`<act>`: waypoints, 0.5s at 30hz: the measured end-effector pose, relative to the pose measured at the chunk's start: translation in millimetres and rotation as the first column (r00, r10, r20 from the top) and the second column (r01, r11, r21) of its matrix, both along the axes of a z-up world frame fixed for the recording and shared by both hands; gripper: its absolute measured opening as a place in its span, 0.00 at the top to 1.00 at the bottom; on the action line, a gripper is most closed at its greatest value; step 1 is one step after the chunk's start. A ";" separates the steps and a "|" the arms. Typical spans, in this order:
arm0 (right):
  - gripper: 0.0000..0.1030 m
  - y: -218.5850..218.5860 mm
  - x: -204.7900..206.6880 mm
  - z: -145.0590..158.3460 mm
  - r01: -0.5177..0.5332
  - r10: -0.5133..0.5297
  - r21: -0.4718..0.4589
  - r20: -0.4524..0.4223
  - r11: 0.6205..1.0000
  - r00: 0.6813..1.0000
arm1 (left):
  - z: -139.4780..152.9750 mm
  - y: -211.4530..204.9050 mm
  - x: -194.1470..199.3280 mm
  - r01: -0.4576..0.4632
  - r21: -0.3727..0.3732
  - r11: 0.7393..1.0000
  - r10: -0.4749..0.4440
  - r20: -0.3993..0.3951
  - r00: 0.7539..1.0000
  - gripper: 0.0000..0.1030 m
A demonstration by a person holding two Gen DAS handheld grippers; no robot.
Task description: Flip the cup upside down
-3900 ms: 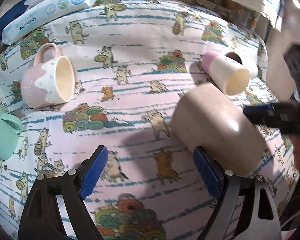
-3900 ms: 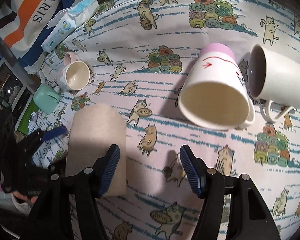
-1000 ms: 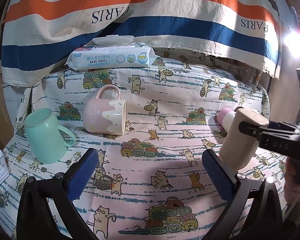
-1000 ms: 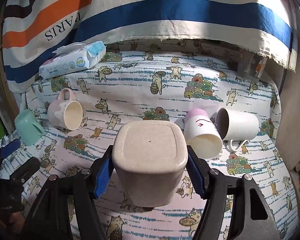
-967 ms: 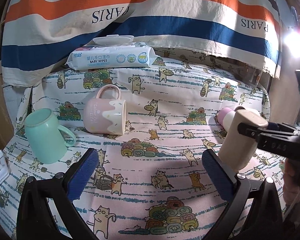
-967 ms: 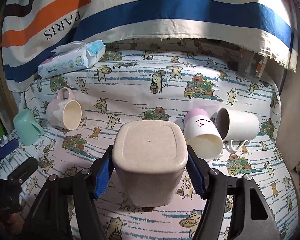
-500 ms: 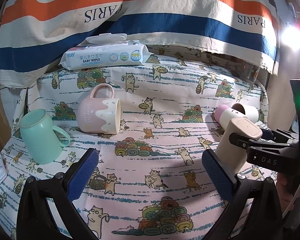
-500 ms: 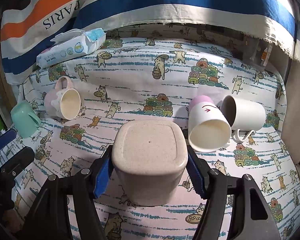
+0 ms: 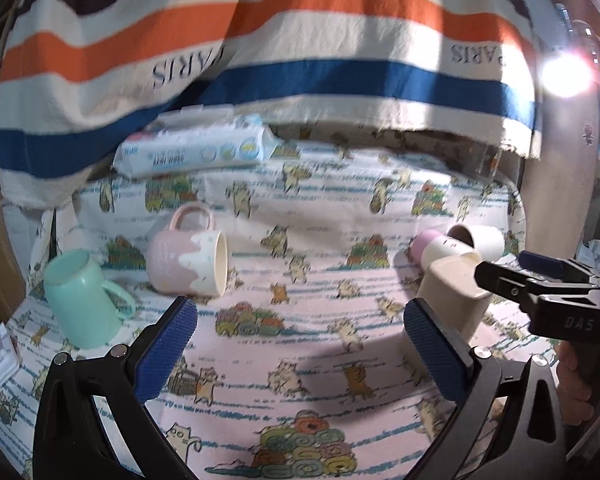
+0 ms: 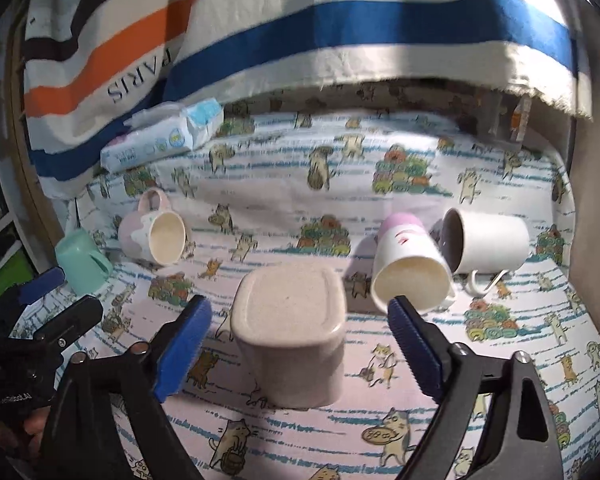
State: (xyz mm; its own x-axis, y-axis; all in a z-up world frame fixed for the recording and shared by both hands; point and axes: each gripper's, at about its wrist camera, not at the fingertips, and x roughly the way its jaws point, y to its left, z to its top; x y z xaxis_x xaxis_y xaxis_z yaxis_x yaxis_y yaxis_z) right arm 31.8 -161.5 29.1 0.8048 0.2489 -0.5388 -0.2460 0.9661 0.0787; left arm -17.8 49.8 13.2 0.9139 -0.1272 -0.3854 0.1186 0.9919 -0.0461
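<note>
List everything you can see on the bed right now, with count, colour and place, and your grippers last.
beige cup: 1, beige, upside down on the sheet between the right gripper's open fingers
pink mug: 1, pink and cream, on its side, left of centre
mint cup: 1, mint green, far left
pink-based cup: 1, cream with pink base, on its side, right of the beige cup
white mug: 1, white, on its side, far right
wipes pack: 1, white and blue, at the back
striped cloth: 1, behind
cat-print sheet: 1, beneath everything
left gripper: open
right gripper: open
</note>
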 end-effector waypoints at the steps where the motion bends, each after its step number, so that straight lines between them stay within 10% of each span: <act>1: 0.00 -4.8 -4.0 3.4 0.011 -0.011 0.004 0.033 1.000 0.999 | 2.3 -3.5 -3.1 0.005 -0.002 1.000 -0.005 0.024 1.000 0.00; 15: 0.00 -44.7 -27.9 1.2 0.157 -0.130 -0.071 0.296 0.985 0.946 | -14.7 -29.3 -0.5 0.001 -0.051 0.999 0.004 0.103 0.995 0.00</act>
State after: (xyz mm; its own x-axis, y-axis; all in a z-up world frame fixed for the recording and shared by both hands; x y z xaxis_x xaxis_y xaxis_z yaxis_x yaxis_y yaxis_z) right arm 3.9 -206.2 30.3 0.9528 0.0791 -0.2932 -0.1029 0.9925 -0.0666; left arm -18.3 20.5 -1.5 0.9486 -0.1431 -0.2821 0.1241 0.9887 -0.0843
